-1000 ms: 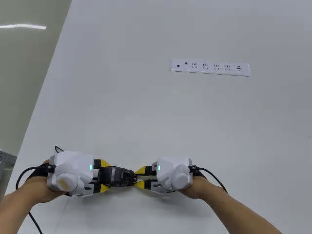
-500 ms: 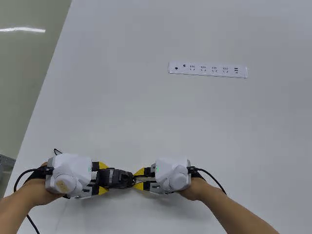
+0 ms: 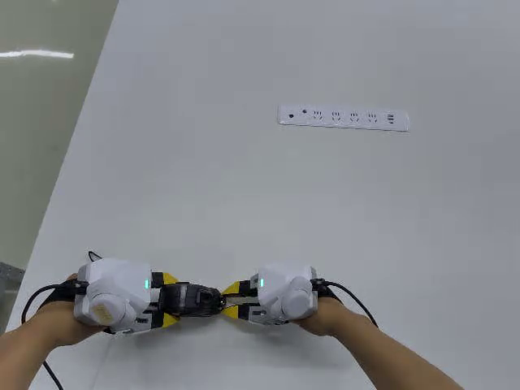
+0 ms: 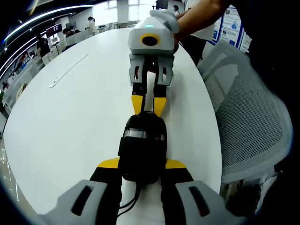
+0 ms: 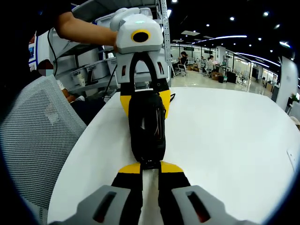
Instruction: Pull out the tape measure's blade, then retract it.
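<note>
A black tape measure (image 3: pixel 193 298) lies low over the white table (image 3: pixel 268 203) near its front edge. My left gripper (image 3: pixel 169 299) is shut on its case from the left. In the left gripper view the case (image 4: pixel 143 140) sits between my yellow-tipped jaws (image 4: pixel 142 163). My right gripper (image 3: pixel 234 299) faces it from the right, and its jaws are closed at the blade end of the case. In the right gripper view those jaws (image 5: pixel 150 168) pinch the hook at the tape measure's (image 5: pixel 147 126) mouth. Hardly any blade shows between case and right gripper.
A white power strip (image 3: pixel 342 118) lies on the table further back, right of centre. The table's left edge (image 3: pixel 73 154) drops to a greenish floor. A grey mesh chair (image 4: pixel 248 117) stands beside the table, behind the person.
</note>
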Demonstrator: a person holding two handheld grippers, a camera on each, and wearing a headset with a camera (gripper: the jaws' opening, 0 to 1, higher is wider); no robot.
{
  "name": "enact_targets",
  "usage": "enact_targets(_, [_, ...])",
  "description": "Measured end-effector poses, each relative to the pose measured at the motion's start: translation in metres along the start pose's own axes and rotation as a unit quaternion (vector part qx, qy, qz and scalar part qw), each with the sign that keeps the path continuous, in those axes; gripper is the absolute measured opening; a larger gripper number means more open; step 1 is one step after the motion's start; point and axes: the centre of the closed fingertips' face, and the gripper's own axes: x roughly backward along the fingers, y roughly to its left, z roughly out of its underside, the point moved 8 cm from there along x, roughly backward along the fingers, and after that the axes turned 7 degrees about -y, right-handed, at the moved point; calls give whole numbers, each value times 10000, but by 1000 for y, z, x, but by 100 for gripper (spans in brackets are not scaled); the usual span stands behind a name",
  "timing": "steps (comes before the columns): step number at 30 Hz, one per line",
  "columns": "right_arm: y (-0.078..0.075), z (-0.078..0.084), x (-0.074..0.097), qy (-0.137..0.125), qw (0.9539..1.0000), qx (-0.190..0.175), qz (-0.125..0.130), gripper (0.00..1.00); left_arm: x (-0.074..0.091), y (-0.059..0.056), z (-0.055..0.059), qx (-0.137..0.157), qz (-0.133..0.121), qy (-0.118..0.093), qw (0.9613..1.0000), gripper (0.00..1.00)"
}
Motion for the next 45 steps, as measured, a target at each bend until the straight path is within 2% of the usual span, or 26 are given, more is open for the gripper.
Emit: enact_targets(45, [0,8,23,81,10000,-50,23,9,0,0,-1,-34,25,70,10000,27])
